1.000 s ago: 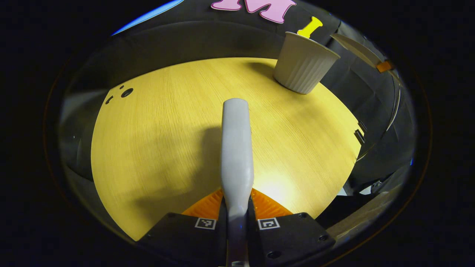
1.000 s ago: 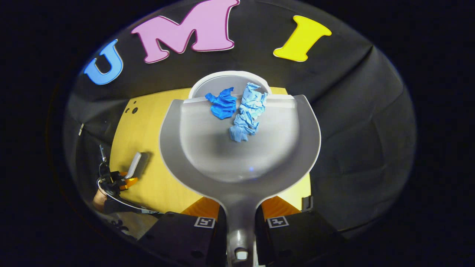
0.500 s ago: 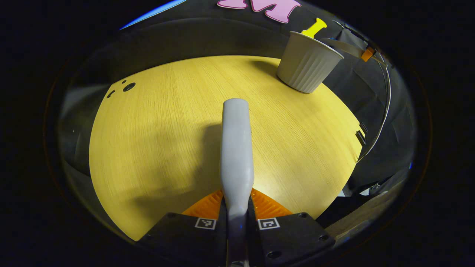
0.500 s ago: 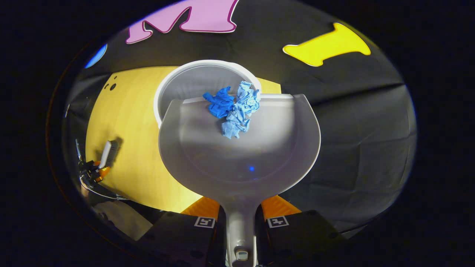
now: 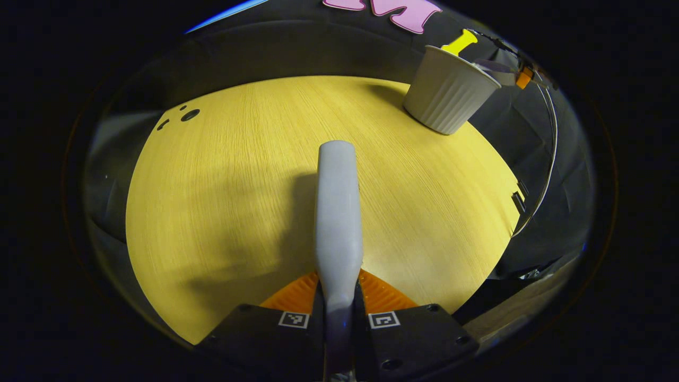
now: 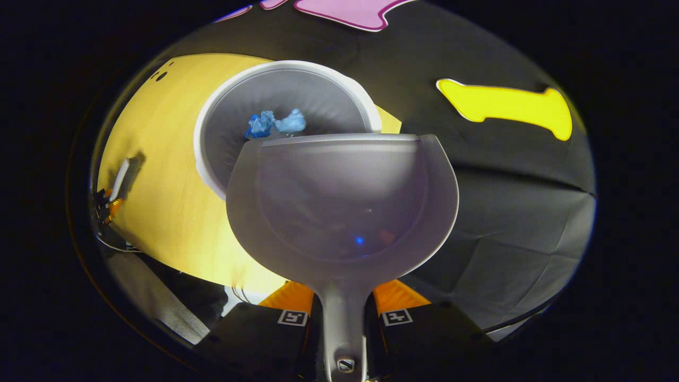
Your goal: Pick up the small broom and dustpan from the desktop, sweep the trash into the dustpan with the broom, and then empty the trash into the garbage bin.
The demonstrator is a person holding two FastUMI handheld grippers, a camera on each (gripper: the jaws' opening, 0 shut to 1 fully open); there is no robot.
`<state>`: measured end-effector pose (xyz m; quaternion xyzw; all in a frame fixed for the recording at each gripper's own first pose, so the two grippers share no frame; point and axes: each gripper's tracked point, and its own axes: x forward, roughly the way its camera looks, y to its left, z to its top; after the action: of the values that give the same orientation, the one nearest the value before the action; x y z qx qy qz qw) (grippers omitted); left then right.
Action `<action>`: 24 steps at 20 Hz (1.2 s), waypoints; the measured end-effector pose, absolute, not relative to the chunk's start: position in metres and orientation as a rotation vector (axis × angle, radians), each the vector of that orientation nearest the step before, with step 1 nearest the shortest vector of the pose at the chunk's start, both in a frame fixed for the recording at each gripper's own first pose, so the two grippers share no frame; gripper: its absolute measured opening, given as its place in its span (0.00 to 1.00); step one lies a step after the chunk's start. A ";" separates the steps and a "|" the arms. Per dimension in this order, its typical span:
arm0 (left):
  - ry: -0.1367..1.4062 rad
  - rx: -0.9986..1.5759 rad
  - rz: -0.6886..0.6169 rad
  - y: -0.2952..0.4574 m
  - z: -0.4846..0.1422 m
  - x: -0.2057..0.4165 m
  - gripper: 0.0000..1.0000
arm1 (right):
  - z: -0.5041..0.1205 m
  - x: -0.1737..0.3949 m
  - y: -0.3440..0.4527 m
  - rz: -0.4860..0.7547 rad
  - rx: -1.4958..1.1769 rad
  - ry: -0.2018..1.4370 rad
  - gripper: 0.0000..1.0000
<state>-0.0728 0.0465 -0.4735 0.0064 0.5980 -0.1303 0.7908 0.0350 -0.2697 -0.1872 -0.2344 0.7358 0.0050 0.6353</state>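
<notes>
In the left gripper view, the left gripper (image 5: 338, 313) is seen closed down to a narrow gap, both fingers pressed on the grey handle of the small broom (image 5: 338, 212), which is held out ahead over the yellow desktop (image 5: 223, 185). The bristles cannot be made out there.

In the right gripper view, the right gripper (image 6: 344, 318) is likewise clamped narrowly on the stem of the grey dustpan (image 6: 342, 207), whose pan is held tipped ahead, its front lip over the white garbage bin (image 6: 212, 106). The bin's near wall is hidden behind the pan. Two crumpled blue scraps of trash (image 6: 275, 122) are seen inside the bin, just beyond the lip. No trash is seen in the pan.
</notes>
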 end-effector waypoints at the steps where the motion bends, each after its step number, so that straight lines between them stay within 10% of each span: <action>1: 1.287 0.014 -0.281 0.046 -0.474 -0.073 0.27 | -0.187 0.035 -0.269 0.019 -0.540 1.682 0.36; 24: 1.274 0.080 -0.266 0.043 -0.462 -0.065 0.27 | -0.133 -0.012 -0.192 0.122 -0.187 1.292 0.36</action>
<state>-0.0655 0.0426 -0.4619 0.0373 0.5930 -0.1240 0.7947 -0.0122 -0.1916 -0.1326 -0.0872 0.6006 0.0565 0.7928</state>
